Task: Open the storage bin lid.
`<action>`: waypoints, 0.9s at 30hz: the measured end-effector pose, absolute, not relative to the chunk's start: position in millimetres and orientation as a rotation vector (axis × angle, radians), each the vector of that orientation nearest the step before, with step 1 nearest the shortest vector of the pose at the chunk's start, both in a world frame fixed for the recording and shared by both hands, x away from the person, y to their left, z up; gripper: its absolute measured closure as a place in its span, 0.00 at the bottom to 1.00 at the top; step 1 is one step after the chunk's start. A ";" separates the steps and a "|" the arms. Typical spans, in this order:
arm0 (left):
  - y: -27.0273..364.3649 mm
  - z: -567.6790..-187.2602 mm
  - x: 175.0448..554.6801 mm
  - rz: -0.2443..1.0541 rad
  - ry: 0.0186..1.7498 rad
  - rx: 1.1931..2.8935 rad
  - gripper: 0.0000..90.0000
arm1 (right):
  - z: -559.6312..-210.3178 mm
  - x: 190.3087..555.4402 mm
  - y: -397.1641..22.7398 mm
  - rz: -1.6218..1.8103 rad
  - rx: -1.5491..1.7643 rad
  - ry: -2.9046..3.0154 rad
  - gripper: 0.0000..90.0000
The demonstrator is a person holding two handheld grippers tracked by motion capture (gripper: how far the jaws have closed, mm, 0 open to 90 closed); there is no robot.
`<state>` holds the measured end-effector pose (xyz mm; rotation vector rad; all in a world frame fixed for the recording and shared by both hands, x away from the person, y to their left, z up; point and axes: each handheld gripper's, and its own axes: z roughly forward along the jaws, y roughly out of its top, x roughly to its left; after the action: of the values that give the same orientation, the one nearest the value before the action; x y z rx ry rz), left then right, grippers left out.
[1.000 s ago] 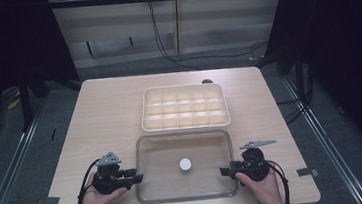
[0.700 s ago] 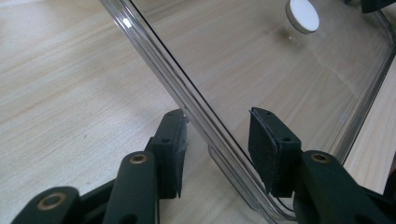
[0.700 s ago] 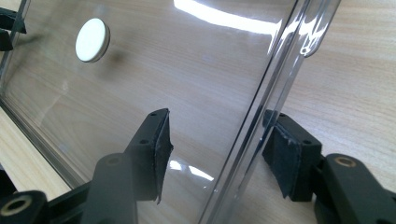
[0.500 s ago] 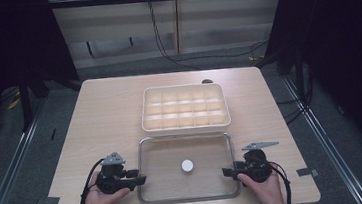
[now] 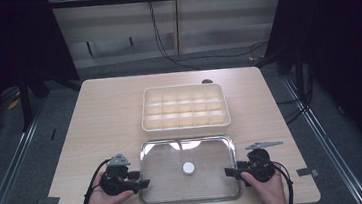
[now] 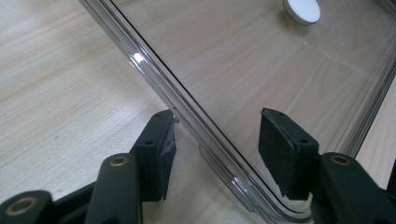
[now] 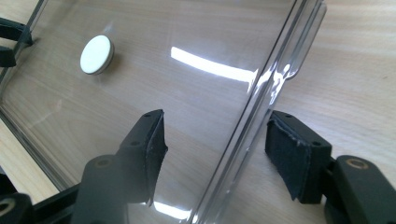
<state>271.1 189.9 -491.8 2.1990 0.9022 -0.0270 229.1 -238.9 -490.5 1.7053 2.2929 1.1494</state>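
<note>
Straddling the short edges of the clear lid (image 5: pixel 189 170), my left gripper (image 5: pixel 142 184) and right gripper (image 5: pixel 230 171) each have a rim between their jaws, but the pads stand off it on both sides; both pairs of jaws have just been opening, and neither grips anything. The lid lies flat on the table (image 5: pixel 110 114), at the near edge, just in front of the cream compartment tray (image 5: pixel 185 106) and apart from it. To either side of my hands bare wood runs out to the table's edges, with more room left and right of the tray.

The lid is see-through with rounded corners, a raised rim and a small white knob (image 5: pixel 189 168) at its centre. In my gripper views its far corners are cut off. Glare streaks the plastic. Whether the tray's compartments hold anything, I cannot tell.
</note>
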 end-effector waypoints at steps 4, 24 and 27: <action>191.4 -491.0 272.5 0.001 0.908 2.195 0.51 | -486.3 228.1 -247.5 1.195 1.715 2.242 0.44; 231.1 -457.7 264.7 0.200 0.863 2.011 0.33 | -449.4 206.6 -263.9 1.393 1.407 2.119 0.33; 242.6 -453.9 265.1 0.233 0.889 1.965 0.30 | -444.8 203.7 -276.3 1.413 1.420 2.061 0.32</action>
<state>265.1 242.6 -453.9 1.9655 0.8895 0.2330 203.7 -276.3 -444.8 1.4204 2.0609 1.4128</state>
